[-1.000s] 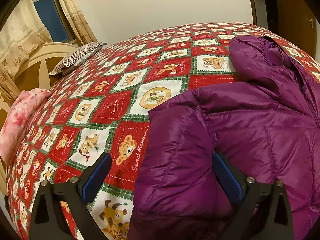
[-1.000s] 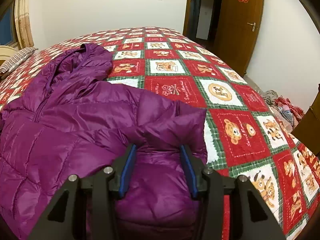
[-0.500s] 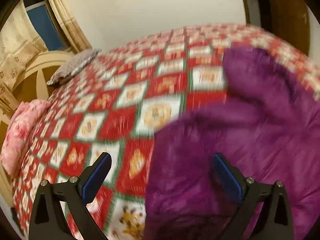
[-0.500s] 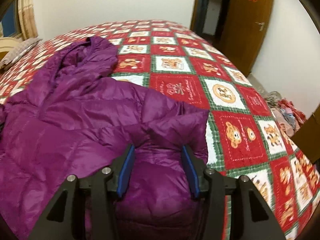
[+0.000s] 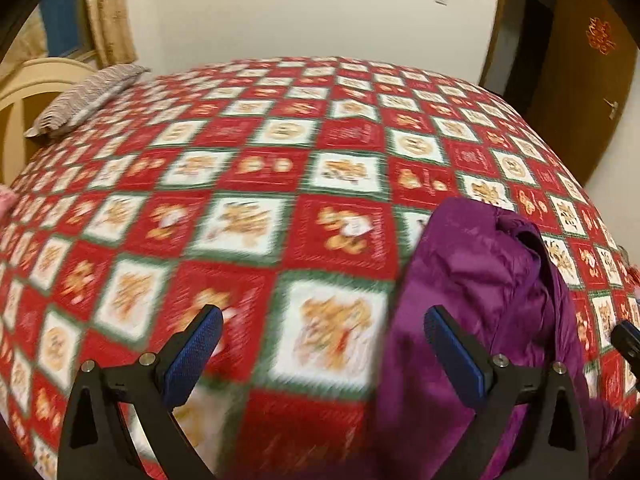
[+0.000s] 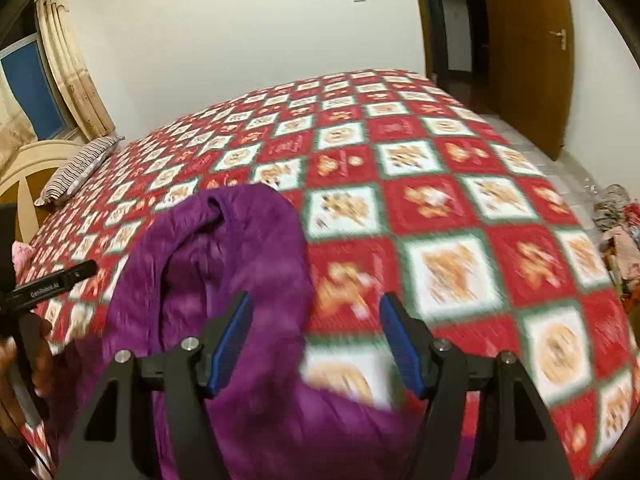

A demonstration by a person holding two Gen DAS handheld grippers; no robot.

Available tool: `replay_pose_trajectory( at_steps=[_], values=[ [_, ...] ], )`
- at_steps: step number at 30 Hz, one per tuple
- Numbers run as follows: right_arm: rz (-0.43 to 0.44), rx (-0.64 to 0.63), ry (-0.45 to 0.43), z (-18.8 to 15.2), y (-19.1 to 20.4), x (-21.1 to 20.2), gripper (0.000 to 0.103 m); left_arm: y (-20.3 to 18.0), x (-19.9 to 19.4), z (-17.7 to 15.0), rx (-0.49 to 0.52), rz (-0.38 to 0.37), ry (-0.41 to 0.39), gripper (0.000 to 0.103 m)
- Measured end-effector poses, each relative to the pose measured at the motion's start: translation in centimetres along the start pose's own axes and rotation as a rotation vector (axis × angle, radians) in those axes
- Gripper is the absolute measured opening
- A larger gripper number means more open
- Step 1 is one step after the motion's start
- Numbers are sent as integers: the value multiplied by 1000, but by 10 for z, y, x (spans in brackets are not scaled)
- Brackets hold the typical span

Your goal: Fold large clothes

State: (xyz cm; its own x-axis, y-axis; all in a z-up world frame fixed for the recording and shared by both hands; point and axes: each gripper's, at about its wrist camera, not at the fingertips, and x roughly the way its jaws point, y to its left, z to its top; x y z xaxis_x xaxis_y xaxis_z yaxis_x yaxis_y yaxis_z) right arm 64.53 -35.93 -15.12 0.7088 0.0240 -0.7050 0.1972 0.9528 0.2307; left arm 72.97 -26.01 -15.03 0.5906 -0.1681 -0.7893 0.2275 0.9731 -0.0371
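Observation:
A purple down jacket (image 5: 480, 280) lies bunched in a narrow heap on the red and white teddy-bear bedspread (image 5: 248, 168). My left gripper (image 5: 328, 344) stands wide open above the bedspread; its right finger (image 5: 452, 348) shows against the jacket's edge and nothing is between the pads. In the right wrist view the jacket (image 6: 224, 256) sits low and left. My right gripper (image 6: 316, 340) is opening its jaws; jacket fabric lies below its left finger (image 6: 232, 340), and no pad presses on it. The left gripper (image 6: 52, 284) and a hand show at that view's left edge. Both views are blurred.
A striped pillow (image 5: 84, 96) and a cream headboard (image 5: 24, 92) are at the bed's far left. A brown door (image 6: 528, 40) stands at the right. A pile of clothes (image 6: 616, 216) lies on the floor beside the bed. A pink cloth (image 6: 22, 252) shows at the left.
Both grippers have lifted and swung across the bed. The right jaws have widened and let go of the jacket fold. The jacket now looks narrower and bunched instead of spread flat.

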Motion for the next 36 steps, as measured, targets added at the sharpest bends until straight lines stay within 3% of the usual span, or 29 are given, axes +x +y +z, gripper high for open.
replay_pose_trajectory(
  at_steps=[4,6,7,8,9,10,12,14,22,24,27,29,31,33,36],
  values=[
    [28,0,81,14,9,50,69,-23,36,-1,82,-25,43,98],
    [22,-12,120,13,13,67,68,-29,48,-7,107,-68,66,63],
    [26,-24,133,10,15,76,57,-32,50,-9,120,-89,61,60],
    [29,-45,135,6,17,78,50,-34,46,-11,141,-94,24,42],
    [12,-76,122,4,21,78,37,-38,43,-11,171,-142,15,4],
    [11,-100,117,3,24,78,20,-41,42,-11,188,-176,24,3],
    [43,-111,110,2,26,70,9,-43,28,-11,210,-159,-26,2],
    [32,-133,67,1,29,54,8,-40,4,-12,221,-164,-110,2],
    [75,-214,-131,-15,56,-53,7,-19,-100,-34,228,-240,-301,2],
    [90,-232,-173,-26,62,-83,7,-11,-134,-55,224,-275,-365,2],
    [98,-272,-234,-54,73,-125,7,-4,-174,-100,272,-247,-464,2],
    [79,-319,-272,-78,78,-141,7,-4,-192,-138,324,-163,-535,4],
    [54,-404,-293,-110,86,-151,11,-9,-189,-170,418,-51,-524,14],
    [19,-482,-233,-133,87,-141,15,-8,-186,-195,483,23,-502,33],
    [12,-523,-166,-174,74,-148,16,6,-201,-236,553,42,-507,52]
  ],
)
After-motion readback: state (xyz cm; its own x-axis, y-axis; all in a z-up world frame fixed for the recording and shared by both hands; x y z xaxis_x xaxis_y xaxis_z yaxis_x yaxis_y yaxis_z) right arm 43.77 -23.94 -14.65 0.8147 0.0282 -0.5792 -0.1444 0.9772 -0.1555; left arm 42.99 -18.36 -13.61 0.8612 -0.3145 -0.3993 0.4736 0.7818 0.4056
